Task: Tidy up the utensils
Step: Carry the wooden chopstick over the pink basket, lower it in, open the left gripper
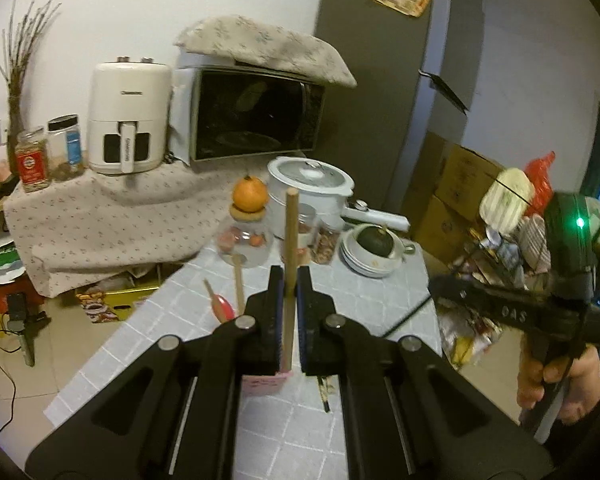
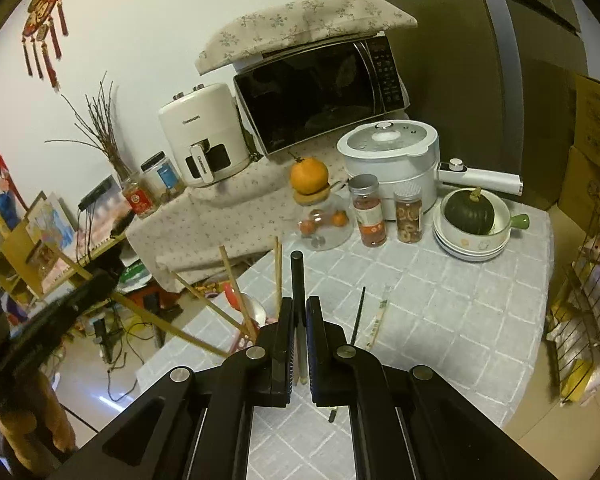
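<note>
Left gripper [image 1: 291,280] is clamped on a wooden stick [image 1: 290,240], likely a chopstick or spoon handle, which rises upright past the fingertips; its lower end is hidden between the pads, just above a pink holder [image 1: 265,384] that is mostly covered by the gripper body. Right gripper [image 2: 299,308] is closed on a black chopstick [image 2: 297,280], tip pointing away; the near end disappears inside the jaws. Beside it, wooden utensils [image 2: 232,280] and a red-and-white spoon [image 2: 252,308] lean out of the same holder, whose body is cut off behind the left finger. In the right wrist view, a second black chopstick [image 2: 358,314] and a paper-sleeved pair [image 2: 378,320] lie flat on the grey checked tablecloth [image 2: 440,312]; print on the sleeve is too small to read. A dark piece shows under each gripper, unclear what.

Readable writing: the white air fryer [image 1: 126,116] carries a brand on body and handle, looks like "Changhong", blurred. Jar labels are illegible. The other gripper's shaft reads roughly "OAS" [image 1: 514,314].

The person's right hand [image 1: 560,384] grips the handle at frame edge, wrist cut off, gripper held level above the table edge.
</note>
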{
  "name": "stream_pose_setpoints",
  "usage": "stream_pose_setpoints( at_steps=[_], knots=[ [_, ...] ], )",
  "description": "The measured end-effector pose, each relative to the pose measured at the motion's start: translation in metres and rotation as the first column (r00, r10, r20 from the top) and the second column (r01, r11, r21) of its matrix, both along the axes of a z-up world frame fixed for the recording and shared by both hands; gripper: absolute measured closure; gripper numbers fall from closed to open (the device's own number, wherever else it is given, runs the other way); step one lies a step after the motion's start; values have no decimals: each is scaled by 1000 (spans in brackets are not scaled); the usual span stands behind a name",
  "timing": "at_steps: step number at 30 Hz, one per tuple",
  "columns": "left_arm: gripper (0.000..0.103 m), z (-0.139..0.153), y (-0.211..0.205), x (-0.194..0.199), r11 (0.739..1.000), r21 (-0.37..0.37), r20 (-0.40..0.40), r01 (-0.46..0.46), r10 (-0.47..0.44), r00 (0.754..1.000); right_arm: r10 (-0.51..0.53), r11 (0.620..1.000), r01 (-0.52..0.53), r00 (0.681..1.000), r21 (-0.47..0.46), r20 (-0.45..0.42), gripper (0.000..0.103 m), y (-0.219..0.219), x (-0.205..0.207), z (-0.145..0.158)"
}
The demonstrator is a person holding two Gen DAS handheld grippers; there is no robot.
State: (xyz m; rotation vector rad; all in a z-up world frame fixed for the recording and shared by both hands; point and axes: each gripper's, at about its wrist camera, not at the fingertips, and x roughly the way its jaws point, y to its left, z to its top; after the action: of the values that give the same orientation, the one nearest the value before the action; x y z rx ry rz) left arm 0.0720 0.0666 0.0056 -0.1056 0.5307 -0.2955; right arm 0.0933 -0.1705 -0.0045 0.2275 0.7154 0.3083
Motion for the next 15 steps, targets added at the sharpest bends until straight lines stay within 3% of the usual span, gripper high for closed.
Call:
stream_pose_setpoints(
  at_steps=[4,11,15],
  knots=[
    [96,-10,5,12,999,15,-3,-50,51,999,-1,1000,1,1000,2,-15,98,1,2,-4],
    [96,-34,7,38,995,23,-85,-97,99,991,-3,1000,3,1000,-3,-15,98,2,1,-5],
    [96,-49,-1,50,993,66,-132,-99,107,985,-4,1000,4,1000,-3,-20,98,1,2,-6]
  ],
)
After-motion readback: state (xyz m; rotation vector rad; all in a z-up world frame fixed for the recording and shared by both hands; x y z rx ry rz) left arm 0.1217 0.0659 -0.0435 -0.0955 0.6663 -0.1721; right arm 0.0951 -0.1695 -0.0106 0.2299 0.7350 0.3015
